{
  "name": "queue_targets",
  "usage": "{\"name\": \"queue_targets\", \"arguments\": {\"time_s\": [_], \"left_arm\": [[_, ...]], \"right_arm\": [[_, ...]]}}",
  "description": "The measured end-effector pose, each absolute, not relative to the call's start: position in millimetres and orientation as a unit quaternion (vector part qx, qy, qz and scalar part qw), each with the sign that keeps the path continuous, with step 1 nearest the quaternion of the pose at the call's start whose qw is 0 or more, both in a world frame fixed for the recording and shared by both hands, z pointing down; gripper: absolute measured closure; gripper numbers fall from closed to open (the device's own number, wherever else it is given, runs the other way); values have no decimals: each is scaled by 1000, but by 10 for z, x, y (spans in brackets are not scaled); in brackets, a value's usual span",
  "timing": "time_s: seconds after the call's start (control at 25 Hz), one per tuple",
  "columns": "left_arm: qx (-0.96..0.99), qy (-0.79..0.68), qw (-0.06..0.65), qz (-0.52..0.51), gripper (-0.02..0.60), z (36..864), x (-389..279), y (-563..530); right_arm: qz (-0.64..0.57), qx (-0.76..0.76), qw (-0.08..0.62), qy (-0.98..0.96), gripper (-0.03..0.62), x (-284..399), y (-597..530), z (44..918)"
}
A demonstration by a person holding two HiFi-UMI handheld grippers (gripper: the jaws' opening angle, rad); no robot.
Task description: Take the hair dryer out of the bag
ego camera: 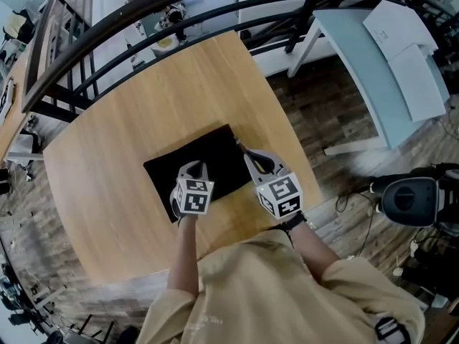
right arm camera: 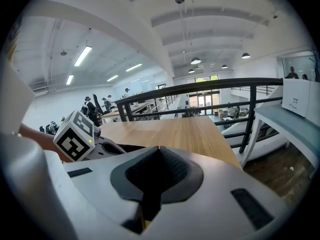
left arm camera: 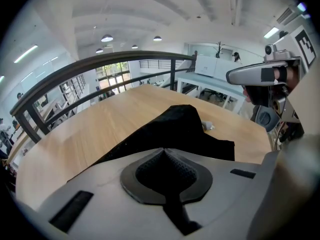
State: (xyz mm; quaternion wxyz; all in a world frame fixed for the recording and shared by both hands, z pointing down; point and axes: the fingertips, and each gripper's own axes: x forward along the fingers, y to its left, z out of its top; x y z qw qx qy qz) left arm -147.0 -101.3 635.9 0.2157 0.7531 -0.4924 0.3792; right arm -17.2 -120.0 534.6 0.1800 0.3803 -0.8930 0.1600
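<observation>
Your left gripper (ego camera: pixel 193 168) is clamped on the bag (ego camera: pixel 211 155) at its lower edge, likely to anchor it, while your right gripper (ego camera: pixel 244 151), closed and empty, hovers by its right corner.

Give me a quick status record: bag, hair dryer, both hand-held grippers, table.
surface: wooden table
bag: black bag lying on the table, in front of the person
hair dryer: not visible anywhere outside the bag
left hand-held gripper: jaws shut on the bag's fabric at its near-left part
right hand-held gripper: jaws shut, at the bag's far-right corner; cannot tell what, if anything, it pinches
task state: dryer not yet out
</observation>
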Motion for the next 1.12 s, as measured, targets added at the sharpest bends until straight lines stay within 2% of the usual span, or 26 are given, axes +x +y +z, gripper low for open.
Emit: {"name": "queue_targets", "arguments": {"time_s": [0.08,0.12,0.16,0.2,0.28,0.36,0.44,0.48,0.76,1.12], "left_arm": [[757,-493,206,375,570,6330,-1456,-1003],[760,-492,204,373,475,6325,-1444,-994],[762,-488,204,372,319,6328,-1430,-984],[765,-484,205,372,293,6338,-1417,-975],[767,-477,202,378,325,6369,-1403,-972],[766,-475,190,389,432,6395,-1410,-992],[762,-480,185,393,454,6392,-1438,-1014],[760,-485,187,389,549,6383,-1459,-1021],[776,-497,238,307,563,6116,-1605,-968],[779,-510,265,252,563,5880,-1781,-907]], "right_arm": [[162,380,183,-892,577,-163,-1193,5369],[162,380,183,-892,577,-162,-1188,5374],[162,380,183,-892,577,-161,-1183,5377],[163,380,184,-892,577,-158,-1178,5384],[165,381,186,-891,577,-153,-1165,5412],[166,379,190,-890,577,-156,-1153,5441],[166,379,191,-890,577,-158,-1151,5456],[166,379,192,-890,577,-157,-1151,5462],[130,313,215,-916,577,-267,-1154,5480],[-85,92,377,-918,576,-431,-1354,5845]]}}
